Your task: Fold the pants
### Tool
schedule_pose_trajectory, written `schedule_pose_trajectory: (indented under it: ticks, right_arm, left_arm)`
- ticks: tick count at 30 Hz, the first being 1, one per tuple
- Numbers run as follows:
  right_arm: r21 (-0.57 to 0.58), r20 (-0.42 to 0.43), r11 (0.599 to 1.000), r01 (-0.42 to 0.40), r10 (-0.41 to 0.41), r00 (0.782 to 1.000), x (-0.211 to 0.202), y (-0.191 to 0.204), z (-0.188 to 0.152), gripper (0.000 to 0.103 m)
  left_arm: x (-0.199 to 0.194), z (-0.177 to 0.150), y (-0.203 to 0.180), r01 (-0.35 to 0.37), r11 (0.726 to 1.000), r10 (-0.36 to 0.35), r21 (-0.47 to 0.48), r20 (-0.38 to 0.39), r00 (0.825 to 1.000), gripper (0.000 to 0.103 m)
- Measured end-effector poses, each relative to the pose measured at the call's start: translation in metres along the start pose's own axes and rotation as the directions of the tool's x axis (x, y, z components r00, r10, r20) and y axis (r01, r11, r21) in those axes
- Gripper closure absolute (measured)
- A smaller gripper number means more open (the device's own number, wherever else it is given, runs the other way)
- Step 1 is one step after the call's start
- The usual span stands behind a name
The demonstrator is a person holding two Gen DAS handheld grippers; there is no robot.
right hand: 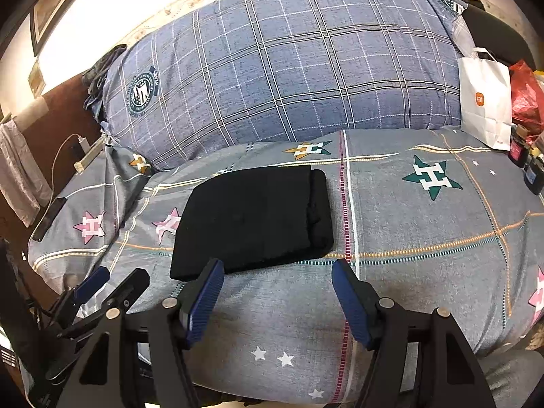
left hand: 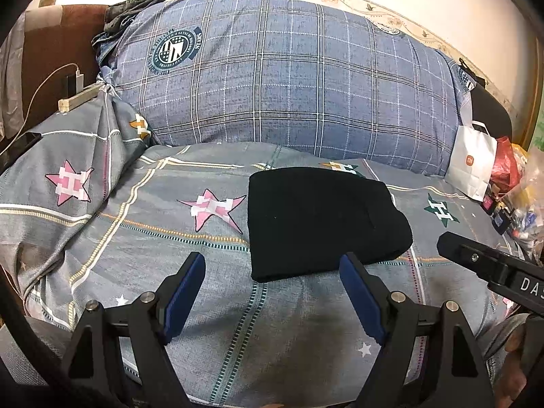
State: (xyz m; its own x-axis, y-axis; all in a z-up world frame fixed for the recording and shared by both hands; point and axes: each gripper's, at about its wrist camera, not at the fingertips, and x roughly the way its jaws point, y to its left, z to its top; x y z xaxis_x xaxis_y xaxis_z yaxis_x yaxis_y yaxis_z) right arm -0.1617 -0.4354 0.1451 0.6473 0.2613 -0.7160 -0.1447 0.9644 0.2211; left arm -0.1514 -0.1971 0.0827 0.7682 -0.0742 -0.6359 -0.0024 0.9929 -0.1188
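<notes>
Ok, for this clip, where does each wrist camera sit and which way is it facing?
Left wrist: on the left gripper, low over the bed cover, looking toward the big pillow; its own blue fingers are spread, and the right gripper enters at the right.
Right wrist: on the right gripper, further right, facing the same way; its fingers are spread and the left gripper shows lower left.
Shared: the folded black pants, the pillow and the white paper bag.

My right claw (left hand: 489,265) is running off the left camera's right edge, so its jaws are not showing there. The pillow (right hand: 282,68) is hiding the bag's (right hand: 486,102) left edge. The clutter (left hand: 523,204) beside it is blurring together.
</notes>
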Motion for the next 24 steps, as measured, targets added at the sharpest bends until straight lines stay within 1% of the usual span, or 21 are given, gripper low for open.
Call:
schedule_pose_trajectory:
  ticks: [7, 11, 14, 18, 24]
  right_arm:
    - [-0.006, -0.011, 1.000, 0.002, -0.002, 1.000, 0.007, 0.005, 0.001, 0.033]
    - [-0.007, -0.012, 1.000, -0.001, 0.001, 1.000, 0.011, 0.006, 0.001, 0.033]
    - [-0.007, -0.016, 1.000, -0.001, 0.001, 1.000, 0.015, 0.007, 0.002, 0.033]
    - [-0.003, -0.022, 1.000, -0.005, 0.005, 1.000, 0.020, 0.007, 0.001, 0.033]
    - [0.008, -0.025, 1.000, -0.007, 0.007, 1.000, 0.023, 0.003, -0.001, 0.033]
  left_arm:
    - [0.004, 0.002, 0.005, 0.011, 1.000, -0.012, -0.019, -0.026, 1.000, 0.021]
    - [0.010, 0.001, 0.004, -0.017, 1.000, 0.016, -0.016, -0.052, 0.999, 0.021]
    - [0.016, 0.000, 0.005, -0.019, 1.000, 0.017, -0.018, -0.078, 0.997, 0.021]
    - [0.018, 0.000, 0.004, -0.024, 1.000, 0.023, -0.013, -0.081, 0.996, 0.021]
    - [0.024, 0.001, 0.005, 0.005, 1.000, -0.008, -0.023, -0.113, 0.994, 0.021]
